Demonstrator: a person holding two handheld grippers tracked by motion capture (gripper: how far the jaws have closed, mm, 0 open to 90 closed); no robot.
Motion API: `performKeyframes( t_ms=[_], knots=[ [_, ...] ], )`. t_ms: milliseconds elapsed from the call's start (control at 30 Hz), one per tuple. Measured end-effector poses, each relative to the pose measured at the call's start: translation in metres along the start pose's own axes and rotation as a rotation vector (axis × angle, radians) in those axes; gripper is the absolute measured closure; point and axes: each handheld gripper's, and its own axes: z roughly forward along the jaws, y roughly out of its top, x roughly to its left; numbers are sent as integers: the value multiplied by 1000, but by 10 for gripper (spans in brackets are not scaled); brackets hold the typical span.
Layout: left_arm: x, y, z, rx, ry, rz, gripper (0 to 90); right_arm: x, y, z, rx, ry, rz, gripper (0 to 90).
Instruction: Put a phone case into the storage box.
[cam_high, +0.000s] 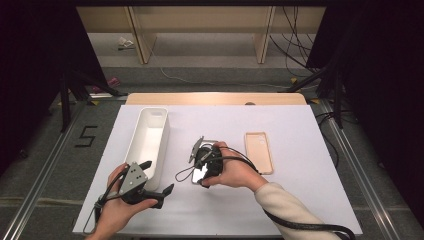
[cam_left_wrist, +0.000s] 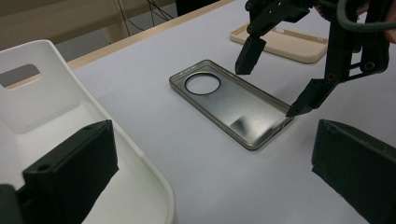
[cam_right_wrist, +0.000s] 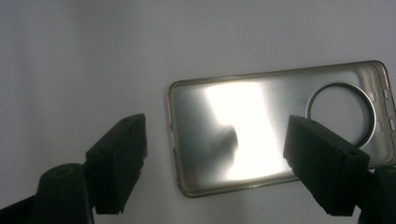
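The grey translucent phone case (cam_left_wrist: 233, 105) lies flat on the white worktop (cam_high: 300, 200), open side up, with its round camera cut-out at the far end in the left gripper view. It sits near the middle of the worktop, between the white bin (cam_high: 148, 145) on the left and the beige phone case (cam_high: 259, 152) on the right, apart from both. The right gripper (cam_high: 200, 165) hangs directly over the grey case, pointing down; its jaws stand spread. In the right gripper view the case lies below and between the two black jaws, with no pad pressing on it. In the left gripper view one fingertip of that gripper stands above the case's far long edge, and the other is at the near right corner; whether it touches there cannot be told. The left gripper (cam_high: 159, 177) is held low at the near left of the worktop, just beside the near end of the white bin. Its jaws are also spread and hold nothing; in its own view one jaw shows in front of the bin's rim and the other over bare worktop. The beige phone case lies flat, open side up, lengthwise toward the far edge. A black cable (cam_high: 300, 225) trails from the right gripper along the person's pale sleeve (cam_high: 285, 205).
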Motion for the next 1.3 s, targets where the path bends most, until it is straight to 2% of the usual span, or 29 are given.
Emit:
performKeyframes(
  t_ms=[200,433,567,900,1300],
  knots=[
    [0,0,0,2,0,3,0,7,3,3,31,15,-40,274],
    [-1,1,0,2,-4,10,0,13,6,10,72,-9,-92,308],
    [-1,1,0,1,-3,10,0,15,4,14,115,-6,-122,344],
    [-2,0,0,4,-5,13,0,14,2,20,151,-32,-129,374],
    [-2,0,0,5,-6,14,0,15,2,27,191,-36,-179,457]
  ],
)
